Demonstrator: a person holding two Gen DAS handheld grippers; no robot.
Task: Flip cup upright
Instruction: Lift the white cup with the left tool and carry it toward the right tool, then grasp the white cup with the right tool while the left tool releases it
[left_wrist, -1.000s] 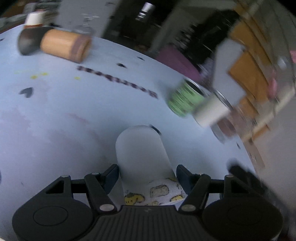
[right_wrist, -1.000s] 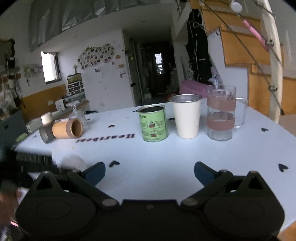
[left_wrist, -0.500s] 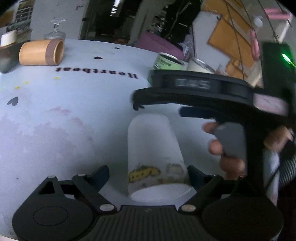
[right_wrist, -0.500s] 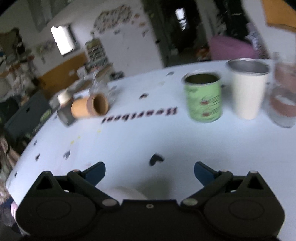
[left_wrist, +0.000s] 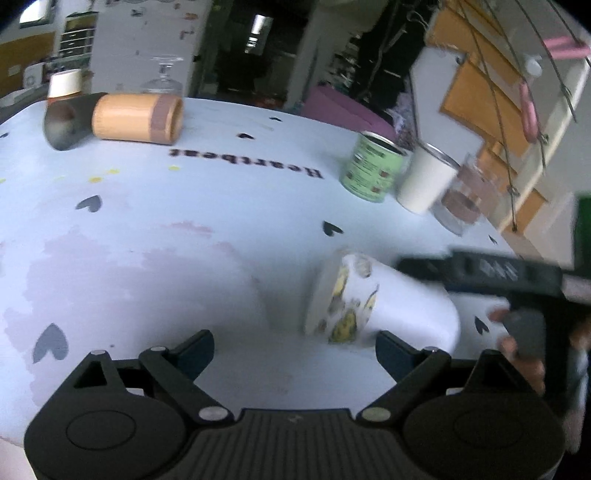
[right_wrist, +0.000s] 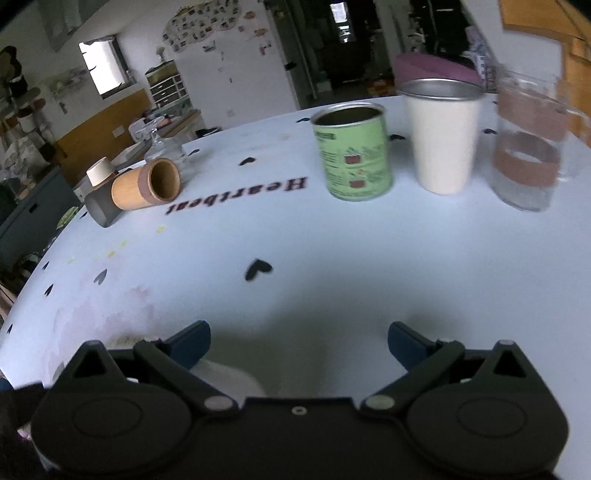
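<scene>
A white paper cup (left_wrist: 373, 302) with yellow cartoon prints lies tilted on its side on the pale blue table (left_wrist: 184, 236), mouth to the left, just beyond my left gripper's right fingertip. My left gripper (left_wrist: 295, 349) is open and empty; the cup is outside its jaws. My right gripper (right_wrist: 297, 341) is open and empty above the table; a white bit of the cup (right_wrist: 225, 376) shows under its left finger. The right gripper's body (left_wrist: 498, 273) shows blurred at the right of the left wrist view.
A bamboo cup (right_wrist: 147, 184) lies on its side by a dark block (right_wrist: 99, 206) at the far left. A green tin (right_wrist: 351, 151), a cream metal-rimmed cup (right_wrist: 443, 136) and a glass mug (right_wrist: 528, 144) stand upright at the far right.
The cup was between my left gripper's fingers; now it is free, tipped on its side to the right. My left gripper has drawn back and left. The right gripper has moved forward over the table.
</scene>
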